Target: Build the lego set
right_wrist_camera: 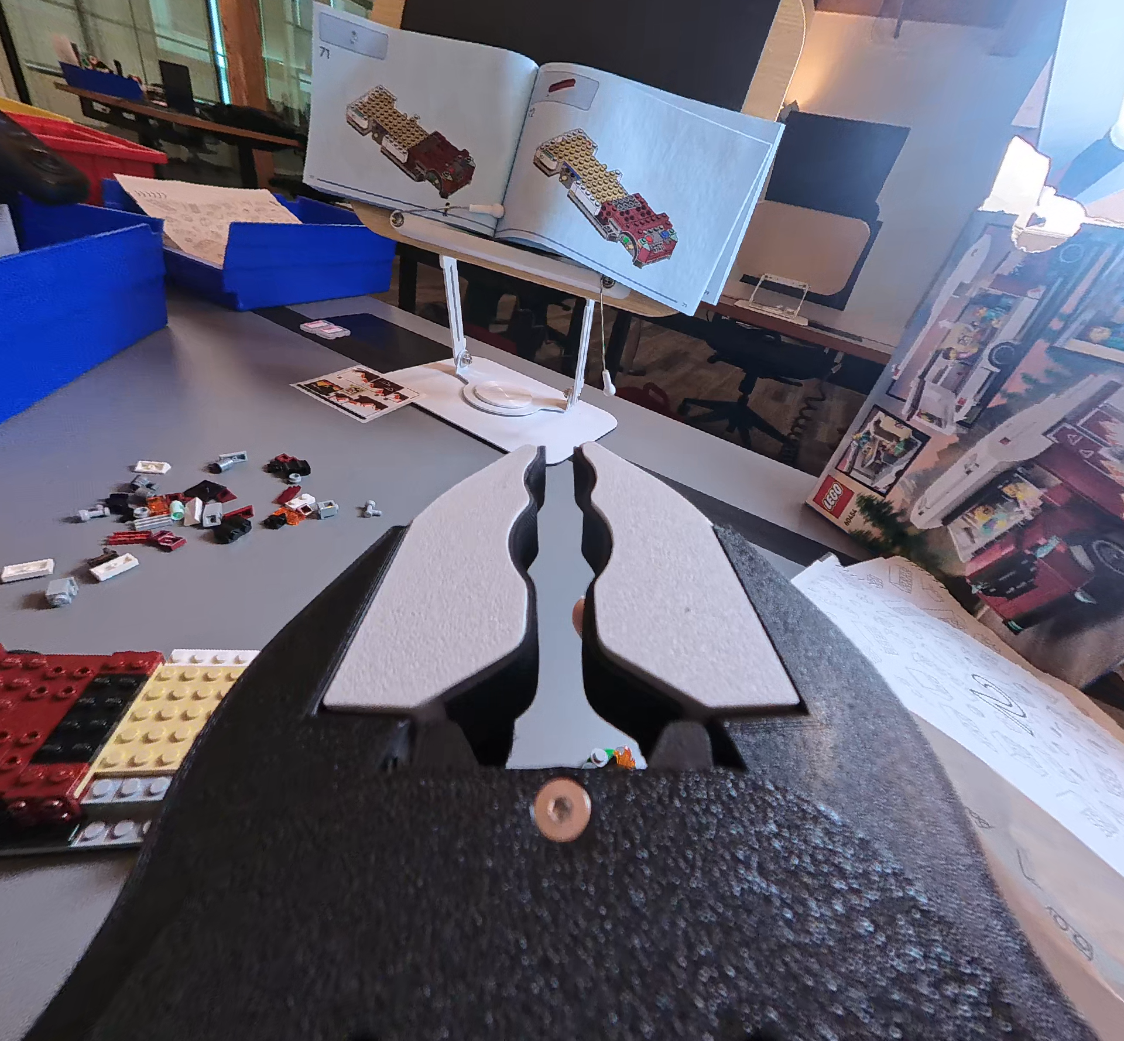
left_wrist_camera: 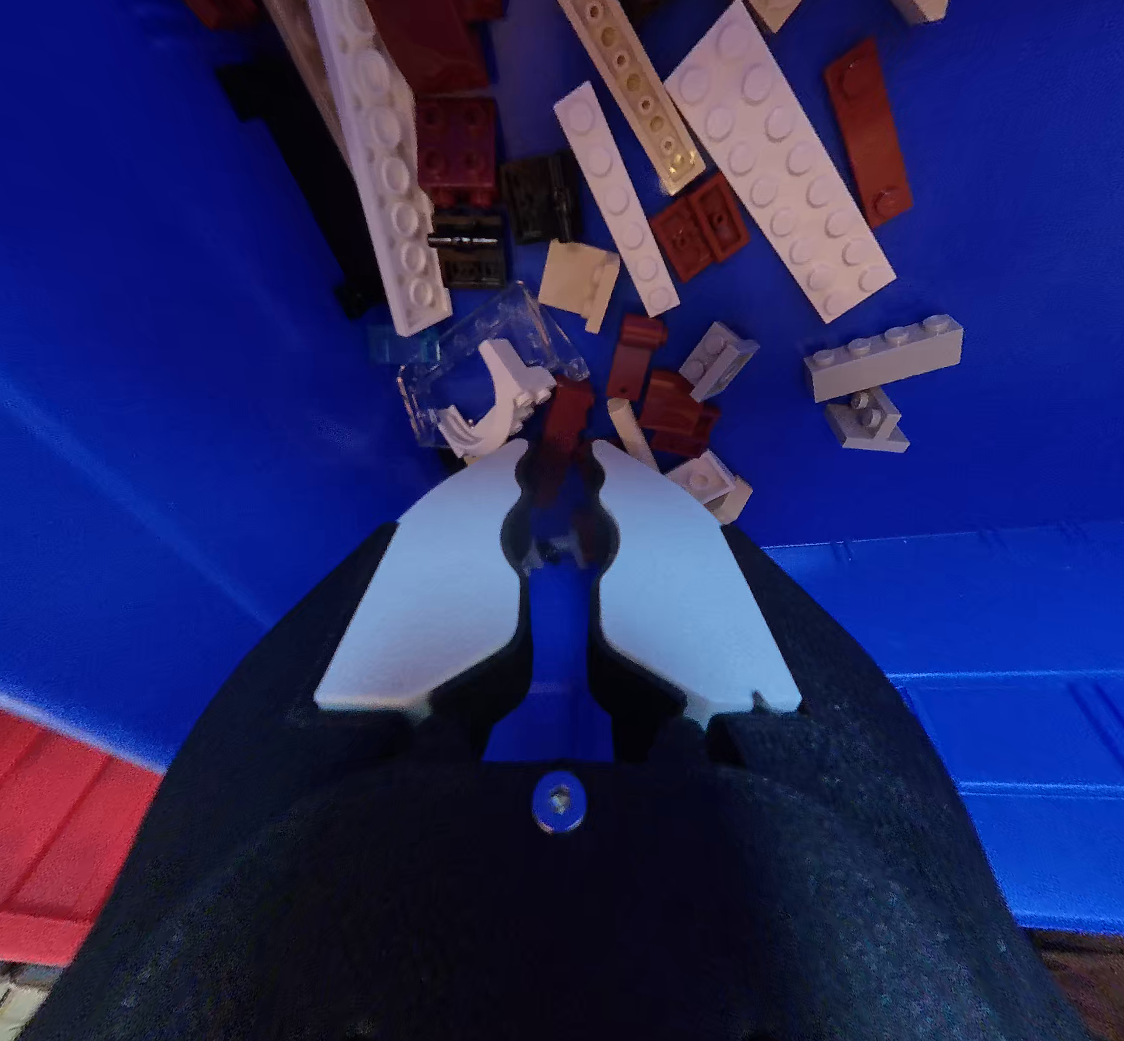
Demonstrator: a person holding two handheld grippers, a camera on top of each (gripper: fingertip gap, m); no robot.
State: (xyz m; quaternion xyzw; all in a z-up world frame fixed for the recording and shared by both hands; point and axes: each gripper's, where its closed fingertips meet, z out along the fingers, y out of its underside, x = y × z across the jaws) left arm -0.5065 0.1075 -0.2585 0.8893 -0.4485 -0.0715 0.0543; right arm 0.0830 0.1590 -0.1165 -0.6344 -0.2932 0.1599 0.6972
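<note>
Left gripper (left_wrist_camera: 558, 455) pinches dark-red brick piece (left_wrist_camera: 568, 425) at its fingertips; could slip, snagging clear windscreen piece (left_wrist_camera: 486, 367). Right gripper (right_wrist_camera: 556, 452) slightly parted, empty.

Black textured claw (right_wrist_camera: 556, 452), 2 pale-grey fingers (right_wrist_camera: 450, 586)

the left wrist camera is looking steeply down along its fingers, very close into a blue bin (left_wrist_camera: 182, 342) of bricks. the right wrist camera is facing level across a grey table (right_wrist_camera: 255, 403) toward a booklet stand (right_wrist_camera: 523, 403). no scenery is overlapping between them.
</note>
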